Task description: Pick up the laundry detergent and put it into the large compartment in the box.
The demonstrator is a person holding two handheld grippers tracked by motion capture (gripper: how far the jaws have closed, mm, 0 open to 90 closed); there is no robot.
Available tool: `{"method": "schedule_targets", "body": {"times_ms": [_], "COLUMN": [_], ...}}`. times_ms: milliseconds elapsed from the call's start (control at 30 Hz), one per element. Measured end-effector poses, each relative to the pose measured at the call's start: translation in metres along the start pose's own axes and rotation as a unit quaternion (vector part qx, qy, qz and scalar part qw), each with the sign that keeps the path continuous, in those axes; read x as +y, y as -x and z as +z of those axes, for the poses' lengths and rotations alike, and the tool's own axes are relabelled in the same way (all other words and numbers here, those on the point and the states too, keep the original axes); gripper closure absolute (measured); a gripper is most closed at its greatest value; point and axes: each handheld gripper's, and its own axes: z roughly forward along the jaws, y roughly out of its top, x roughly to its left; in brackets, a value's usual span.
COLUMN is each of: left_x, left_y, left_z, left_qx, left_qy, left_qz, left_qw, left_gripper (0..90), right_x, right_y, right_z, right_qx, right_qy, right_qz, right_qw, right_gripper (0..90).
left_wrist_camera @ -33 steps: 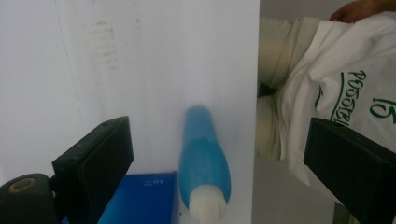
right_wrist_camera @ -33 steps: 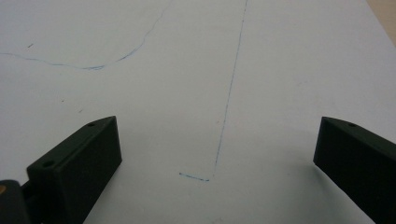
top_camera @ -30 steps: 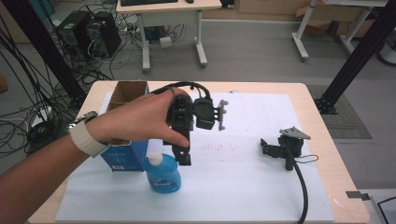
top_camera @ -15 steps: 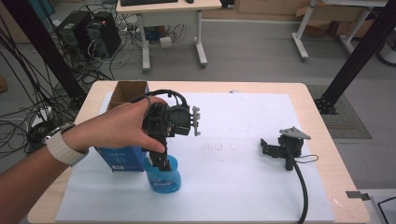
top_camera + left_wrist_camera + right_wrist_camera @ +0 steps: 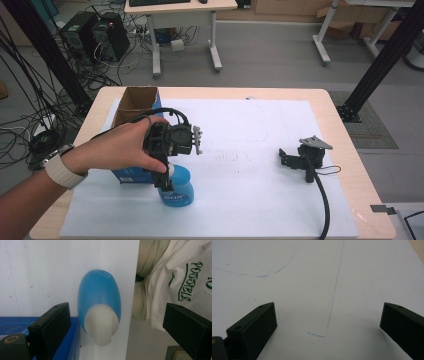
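Down over the blue bottle point(image 5: 176, 189) came the left gripper point(image 5: 110, 322) — jaws spread around its cap — where an off-centre squeeze could topple it.

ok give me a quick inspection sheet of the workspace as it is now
surface: wooden table under a white sheet with faint pen lines
job's things: blue bottle with white cap, upright near the front edge, beside a blue cardboard box with its top open
clutter: nothing seen
grippers: left gripper held in a hand above the bottle, jaws open either side of the cap; right gripper lying on the sheet, jaws open, unheld
cables: one black cable trails from the right gripper to the front edge
surroundings: desks, computers, floor wiring behind
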Motion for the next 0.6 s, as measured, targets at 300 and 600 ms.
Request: {"method": "schedule_targets", "body": {"times_ms": [300, 600], "left_x": [-0.003, 0.002], "left_y": [-0.001, -0.002], "left_z": [0.025, 0.043], "left_qx": [0.015, 0.017], "left_qy": [-0.004, -0.021], "left_qz": [0.001, 0.001], "left_qw": [0.9999, 0.9996], "left_gripper": [8.8, 9.8], "right_x": [0.000, 0.000], "right_y": [0.000, 0.000], "right_z": [0.000, 0.000], "right_qx": [0.000, 0.000], "right_qy": [0.000, 0.000], "right_qz": [0.000, -0.001], "right_qw": [1.0000, 1.0000], "right_gripper": [0.3, 0.3]}}
